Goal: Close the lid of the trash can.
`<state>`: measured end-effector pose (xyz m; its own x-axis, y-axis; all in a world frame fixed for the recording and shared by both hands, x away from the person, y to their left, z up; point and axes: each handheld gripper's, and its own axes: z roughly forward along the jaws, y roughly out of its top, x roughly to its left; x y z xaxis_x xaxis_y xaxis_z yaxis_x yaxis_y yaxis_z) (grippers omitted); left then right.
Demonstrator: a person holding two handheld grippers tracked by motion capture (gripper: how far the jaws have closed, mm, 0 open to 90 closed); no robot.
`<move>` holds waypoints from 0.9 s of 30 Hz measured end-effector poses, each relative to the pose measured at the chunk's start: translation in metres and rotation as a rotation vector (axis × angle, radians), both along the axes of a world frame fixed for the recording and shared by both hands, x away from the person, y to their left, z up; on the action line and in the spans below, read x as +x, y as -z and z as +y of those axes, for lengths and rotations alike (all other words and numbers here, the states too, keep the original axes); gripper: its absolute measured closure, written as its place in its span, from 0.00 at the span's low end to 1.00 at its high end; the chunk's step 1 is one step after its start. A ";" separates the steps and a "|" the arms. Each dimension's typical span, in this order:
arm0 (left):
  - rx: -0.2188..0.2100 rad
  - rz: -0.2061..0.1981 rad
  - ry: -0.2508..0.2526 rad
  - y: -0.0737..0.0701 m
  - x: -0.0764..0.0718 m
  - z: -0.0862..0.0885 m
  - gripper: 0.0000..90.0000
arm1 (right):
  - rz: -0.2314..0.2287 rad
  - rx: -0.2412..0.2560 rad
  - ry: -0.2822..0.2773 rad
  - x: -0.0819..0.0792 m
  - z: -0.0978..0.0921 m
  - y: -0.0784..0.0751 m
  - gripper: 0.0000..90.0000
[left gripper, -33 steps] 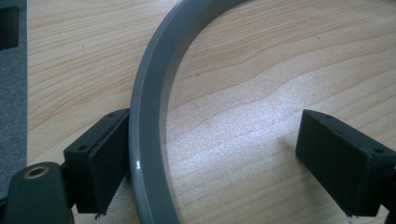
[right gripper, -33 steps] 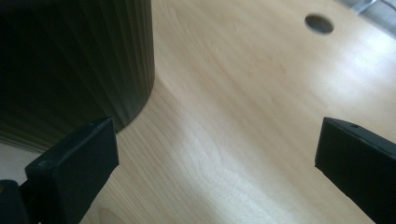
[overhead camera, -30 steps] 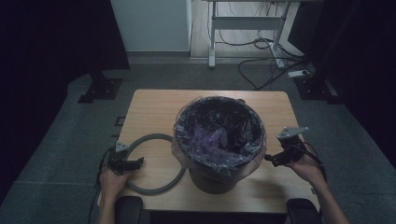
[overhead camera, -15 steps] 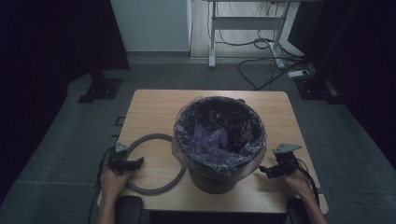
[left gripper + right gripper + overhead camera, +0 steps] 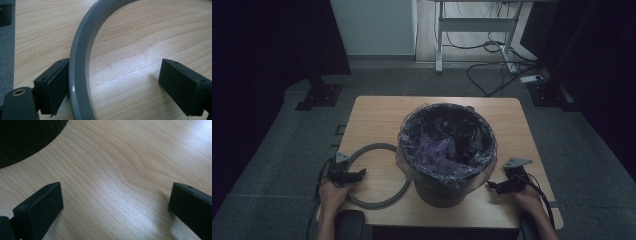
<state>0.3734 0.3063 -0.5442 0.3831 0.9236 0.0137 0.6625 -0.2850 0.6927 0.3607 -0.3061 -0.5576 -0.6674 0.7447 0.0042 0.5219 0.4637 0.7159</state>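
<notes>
One jaw of the left gripper [image 5: 110,87] touches the grey ring [image 5: 80,62].

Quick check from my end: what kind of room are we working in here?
Probably a lab or recording room, not a home: black curtains hang at the sides, the floor is grey carpet, and loose cables trail under a metal-legged desk behind the wooden table.

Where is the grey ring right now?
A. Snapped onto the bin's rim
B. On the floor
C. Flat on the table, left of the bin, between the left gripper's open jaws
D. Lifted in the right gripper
C: the grey ring lies flat on the table beside the bin, and the left gripper straddles it with jaws apart.
</notes>
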 end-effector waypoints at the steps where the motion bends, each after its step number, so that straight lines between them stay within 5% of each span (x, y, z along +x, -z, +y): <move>1: 0.007 0.017 0.003 -0.002 0.002 0.000 0.14 | 0.000 0.000 0.000 0.000 0.000 0.000 0.00; 10: 0.077 0.186 0.019 -0.016 0.017 -0.004 0.17 | 0.000 0.000 0.000 0.000 0.000 0.000 0.00; 15: 0.135 0.319 0.034 -0.027 0.032 -0.005 0.26 | 0.000 0.000 0.000 0.000 0.000 0.000 0.00; 27: 0.227 0.589 -0.042 -0.042 0.063 -0.006 0.66 | 0.000 0.000 0.000 0.000 0.000 0.000 0.00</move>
<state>0.4365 0.3005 -0.5026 0.3492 0.9370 0.0089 0.9283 -0.3472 0.1334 0.3608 -0.3061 -0.5576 -0.6674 0.7447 0.0045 0.5221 0.4636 0.7159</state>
